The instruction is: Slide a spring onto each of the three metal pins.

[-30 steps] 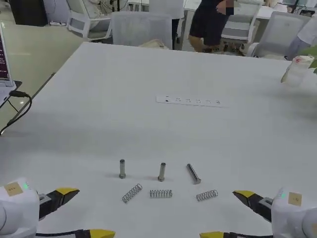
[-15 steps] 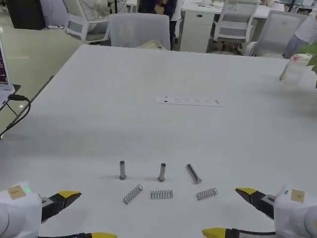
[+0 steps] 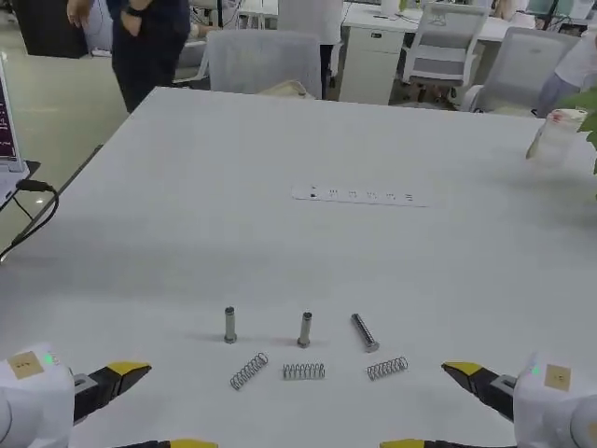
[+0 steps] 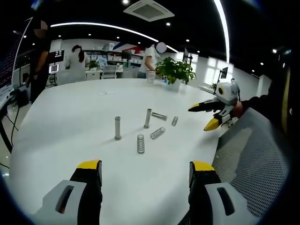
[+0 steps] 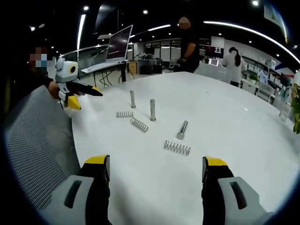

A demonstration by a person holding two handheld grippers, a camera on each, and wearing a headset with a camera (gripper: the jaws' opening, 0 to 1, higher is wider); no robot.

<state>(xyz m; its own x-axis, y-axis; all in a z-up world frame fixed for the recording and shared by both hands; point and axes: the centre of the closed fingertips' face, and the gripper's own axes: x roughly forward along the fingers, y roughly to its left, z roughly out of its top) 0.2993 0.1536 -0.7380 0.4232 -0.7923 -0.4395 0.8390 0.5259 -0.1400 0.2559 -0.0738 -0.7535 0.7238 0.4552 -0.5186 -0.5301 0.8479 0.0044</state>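
- Left pin (image 3: 230, 325): short grey metal, upright, bare; ahead of the left gripper (image 3: 159, 408), toward its inner side.
- Middle pin (image 3: 305, 329): same make, upright, bare; ahead, between both grippers.
- Right pin (image 3: 364, 331): lying on its side, bare, wider end seemingly toward the right gripper (image 3: 431, 408).
- Left spring (image 3: 249, 371): loose coil, lying slantwise, nearest the left gripper.
- Middle spring (image 3: 304, 371): lying crosswise, just short of the middle pin.
- Right spring (image 3: 387, 368): lying flat, nearest the right gripper, apart from it.
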